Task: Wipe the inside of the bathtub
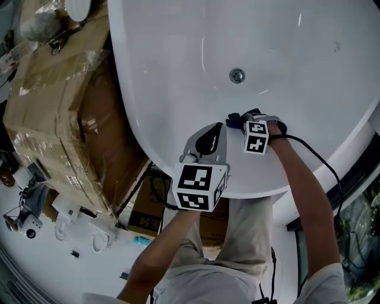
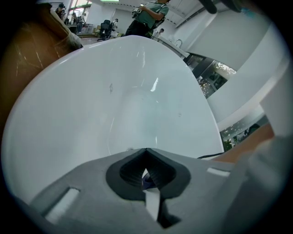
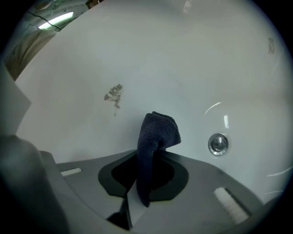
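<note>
The white bathtub fills the head view's upper right, with its round metal drain on the floor. My right gripper is low inside the tub, near its near wall, shut on a dark blue cloth that stands up from the jaws. In the right gripper view a grey-brown smudge marks the tub wall just beyond the cloth, and the drain lies to the right. My left gripper hovers beside the right one over the tub's near rim. Its jaws meet at the tips with nothing held.
Plastic-wrapped cardboard boxes stand against the tub's left side. A black cable trails from the right gripper over the rim. A person stands beyond the tub's far end. Dark glass panels lie to the right.
</note>
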